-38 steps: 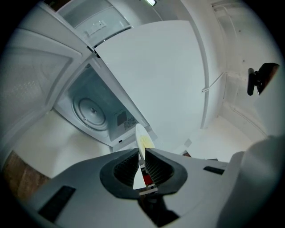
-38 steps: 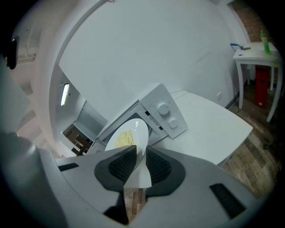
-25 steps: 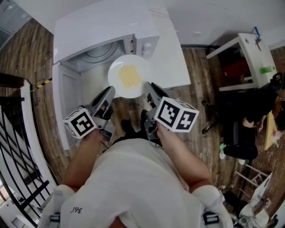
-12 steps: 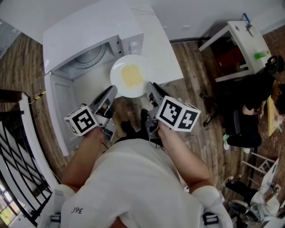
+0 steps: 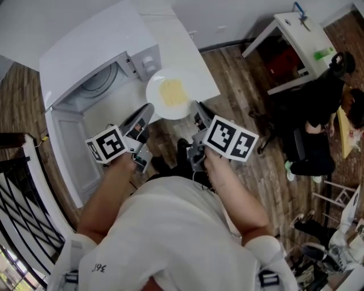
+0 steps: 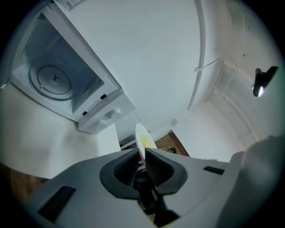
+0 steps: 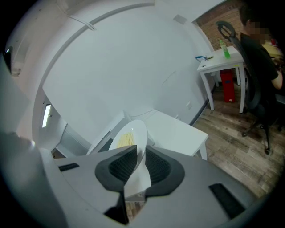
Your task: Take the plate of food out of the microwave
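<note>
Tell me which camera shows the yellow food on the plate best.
The head view: it looks down on the whole yellow food on the white plate. Both gripper views catch the plate nearly edge-on, showing only a sliver of food.

White table [image 5: 196, 71] against a white wall [image 7: 133, 58], on a wood-plank floor [image 5: 244, 99]. Well off to the right, a white desk [image 5: 296, 37] bearing a green bottle [image 5: 323, 54] and something small and blue [image 5: 300, 12] near one edge. Beneath it, a red object [image 5: 280, 65], too dim to name. Just beside that desk, a seated person in dark clothes [image 5: 318, 108] on a black office chair [image 7: 254, 104]. Along the left edge of the head view, black metal railing [image 5: 23, 210]. High on the wall in the left gripper view, a lit lamp [image 6: 262, 82] and a thin white conduit [image 6: 200, 49] running downward.
</note>
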`<control>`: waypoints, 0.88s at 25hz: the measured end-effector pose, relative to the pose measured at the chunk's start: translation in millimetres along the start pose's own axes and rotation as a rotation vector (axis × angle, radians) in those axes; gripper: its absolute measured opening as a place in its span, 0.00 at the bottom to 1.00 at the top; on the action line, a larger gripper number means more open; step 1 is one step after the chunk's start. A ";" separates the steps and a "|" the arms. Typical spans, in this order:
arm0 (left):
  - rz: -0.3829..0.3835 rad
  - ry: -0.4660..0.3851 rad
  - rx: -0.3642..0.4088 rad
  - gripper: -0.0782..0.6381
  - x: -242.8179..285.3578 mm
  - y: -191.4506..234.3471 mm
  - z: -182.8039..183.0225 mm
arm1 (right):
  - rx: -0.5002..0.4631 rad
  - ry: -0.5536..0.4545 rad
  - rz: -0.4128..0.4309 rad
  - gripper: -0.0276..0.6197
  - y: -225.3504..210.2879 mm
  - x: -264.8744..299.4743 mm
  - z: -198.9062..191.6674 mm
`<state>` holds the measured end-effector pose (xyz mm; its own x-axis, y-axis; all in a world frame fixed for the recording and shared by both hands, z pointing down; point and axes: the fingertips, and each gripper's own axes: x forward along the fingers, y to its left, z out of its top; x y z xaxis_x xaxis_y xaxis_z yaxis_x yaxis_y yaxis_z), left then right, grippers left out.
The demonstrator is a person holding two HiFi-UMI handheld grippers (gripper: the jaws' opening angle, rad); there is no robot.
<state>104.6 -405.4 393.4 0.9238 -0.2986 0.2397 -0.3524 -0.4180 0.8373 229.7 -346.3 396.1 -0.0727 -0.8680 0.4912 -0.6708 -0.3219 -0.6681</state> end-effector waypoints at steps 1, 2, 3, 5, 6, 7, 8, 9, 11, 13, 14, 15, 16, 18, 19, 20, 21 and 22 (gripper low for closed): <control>-0.009 0.007 0.004 0.18 7.0 -2.0 -0.5 | 0.005 -0.004 -0.007 0.14 -4.9 0.0 3.6; -0.027 0.013 0.008 0.18 14.5 -5.4 -0.9 | 0.010 -0.009 -0.013 0.14 -9.7 0.0 7.3; -0.044 0.018 0.010 0.18 21.8 -8.5 -1.3 | 0.014 -0.013 -0.020 0.14 -14.3 0.2 11.0; -0.055 0.029 0.013 0.18 34.4 -10.9 -1.7 | 0.019 -0.020 -0.032 0.14 -22.6 1.7 18.8; -0.055 0.034 0.014 0.18 39.7 -11.3 -1.7 | 0.020 -0.023 -0.037 0.14 -26.4 2.9 22.3; -0.055 0.039 0.017 0.18 44.6 -11.6 -1.5 | 0.022 -0.026 -0.043 0.14 -29.9 4.3 25.5; -0.055 0.043 0.020 0.18 49.1 -11.8 -1.2 | 0.024 -0.028 -0.047 0.14 -33.1 5.7 28.2; -0.056 0.047 0.024 0.18 53.3 -12.0 -0.8 | 0.028 -0.029 -0.051 0.14 -36.0 7.0 30.7; -0.056 0.052 0.028 0.18 59.8 -12.3 0.0 | 0.033 -0.032 -0.055 0.14 -40.0 8.9 34.5; -0.055 0.056 0.029 0.18 63.9 -13.1 0.4 | 0.035 -0.035 -0.058 0.14 -42.0 9.1 37.4; -0.056 0.057 0.029 0.18 65.3 -13.6 0.3 | 0.035 -0.036 -0.059 0.14 -42.7 8.9 38.6; -0.056 0.059 0.029 0.18 66.3 -13.8 0.0 | 0.035 -0.036 -0.060 0.14 -43.4 8.7 39.3; -0.056 0.061 0.029 0.18 67.2 -13.8 -0.5 | 0.034 -0.036 -0.060 0.14 -44.2 8.7 39.8; -0.057 0.063 0.029 0.18 68.6 -13.8 -1.6 | 0.030 -0.037 -0.063 0.14 -45.6 8.6 40.6; -0.057 0.065 0.030 0.18 69.3 -14.1 -2.0 | 0.027 -0.038 -0.065 0.14 -46.1 8.4 41.2; -0.057 0.066 0.031 0.18 69.8 -14.6 -2.4 | 0.024 -0.038 -0.066 0.14 -46.4 8.0 42.0; -0.058 0.067 0.032 0.18 70.2 -15.3 -2.5 | 0.021 -0.039 -0.067 0.14 -46.5 7.7 42.8; -0.058 0.068 0.032 0.18 70.5 -15.9 -2.6 | 0.019 -0.040 -0.068 0.14 -46.5 7.4 43.7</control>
<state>175.6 -417.6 398.2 0.9506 -0.2143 0.2246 -0.3012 -0.4609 0.8348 292.6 -354.4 406.4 0.0024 -0.8581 0.5135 -0.6594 -0.3874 -0.6443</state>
